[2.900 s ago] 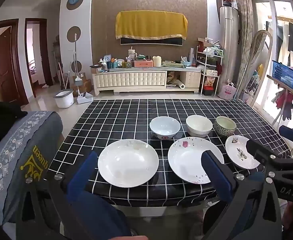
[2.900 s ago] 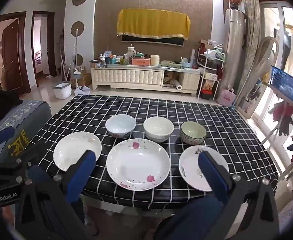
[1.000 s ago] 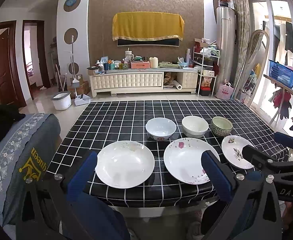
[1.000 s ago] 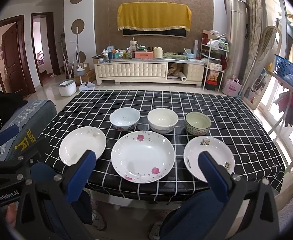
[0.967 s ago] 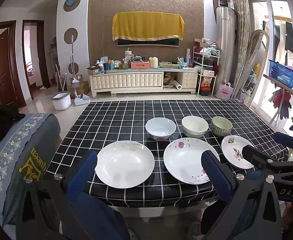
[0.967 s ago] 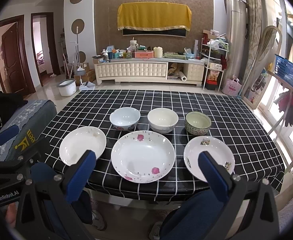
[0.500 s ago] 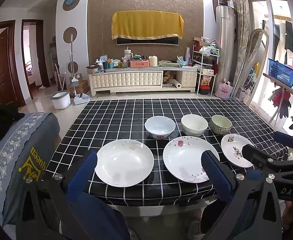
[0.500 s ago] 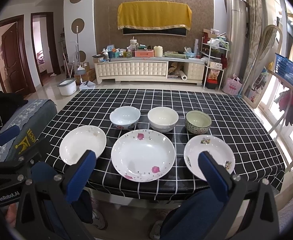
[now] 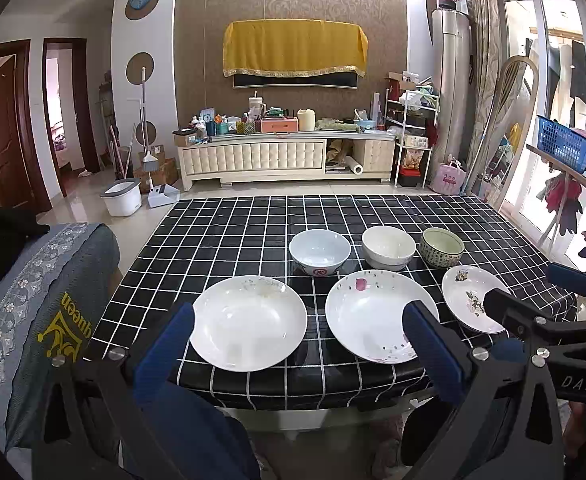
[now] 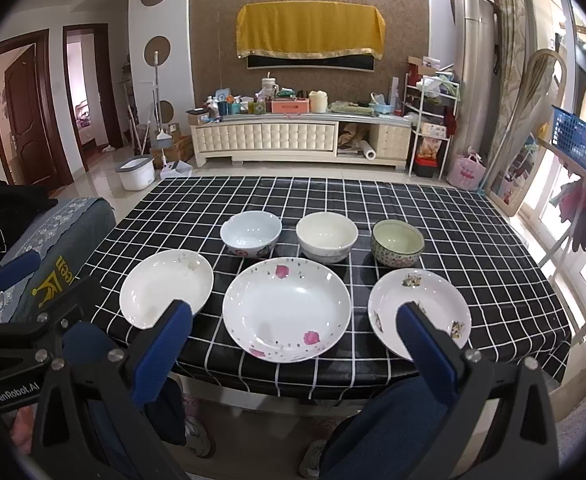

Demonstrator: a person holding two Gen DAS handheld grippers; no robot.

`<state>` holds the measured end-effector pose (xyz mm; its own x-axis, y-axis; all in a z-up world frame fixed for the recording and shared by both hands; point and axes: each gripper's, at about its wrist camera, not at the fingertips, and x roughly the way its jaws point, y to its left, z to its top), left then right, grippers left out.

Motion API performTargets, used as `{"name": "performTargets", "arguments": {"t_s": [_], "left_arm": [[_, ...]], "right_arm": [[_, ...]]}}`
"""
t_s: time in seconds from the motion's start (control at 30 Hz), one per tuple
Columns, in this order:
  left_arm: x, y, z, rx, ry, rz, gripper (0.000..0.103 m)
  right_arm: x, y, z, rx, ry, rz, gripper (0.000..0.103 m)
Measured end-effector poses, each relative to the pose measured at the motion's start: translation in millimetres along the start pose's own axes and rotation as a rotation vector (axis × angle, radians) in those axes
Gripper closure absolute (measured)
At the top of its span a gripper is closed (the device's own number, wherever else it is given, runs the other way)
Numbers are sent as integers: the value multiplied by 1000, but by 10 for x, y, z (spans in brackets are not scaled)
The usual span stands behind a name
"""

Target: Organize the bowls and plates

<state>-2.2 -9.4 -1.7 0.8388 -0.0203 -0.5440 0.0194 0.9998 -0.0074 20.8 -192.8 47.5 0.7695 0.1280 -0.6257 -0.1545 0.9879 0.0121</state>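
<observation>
On the black checked table a front row holds a plain white plate, a larger pink-flowered plate and a small patterned plate. Behind them stand a pale blue bowl, a cream bowl and a green patterned bowl. My left gripper is open and empty before the table's front edge, in front of the white plate. My right gripper is open and empty in front of the flowered plate.
A grey-covered chair stands at the table's left. The far half of the table is bare cloth. A TV cabinet is across the floor, and a drying rack with a blue basket is at the right.
Both grippers have risen slightly and stayed open; the dishes sit a little lower and nearer in view. No dish has moved.
</observation>
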Motion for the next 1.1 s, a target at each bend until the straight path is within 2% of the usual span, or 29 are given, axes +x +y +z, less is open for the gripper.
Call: {"name": "performTargets", "arguments": {"t_s": [0.43,0.53,0.6,0.67,0.83,0.93,1.1], "left_arm": [[16,-4,22,1,-1,-5,0],[39,-4,65,3,3,-13,0],[42,7,103,1,-2,-14,0],[57,29,157,-4,-6,-11,0],[155,157,301,-19,-1,12,0],[258,279,382,-34,20,19,0],[488,499,455,-52,77,30,0]], "right_arm": [[54,-21,70,-10,9,11,0],[9,-12,129,-29,-43,-40,0],[-4,-24,195,-23,-79,-130,0],[13,-58,246,4,-96,-165,0],[244,-101,436,44,-48,-83,0],[435,22,526,8,4,20,0],[796,302,609,-50,64,73,0]]}}
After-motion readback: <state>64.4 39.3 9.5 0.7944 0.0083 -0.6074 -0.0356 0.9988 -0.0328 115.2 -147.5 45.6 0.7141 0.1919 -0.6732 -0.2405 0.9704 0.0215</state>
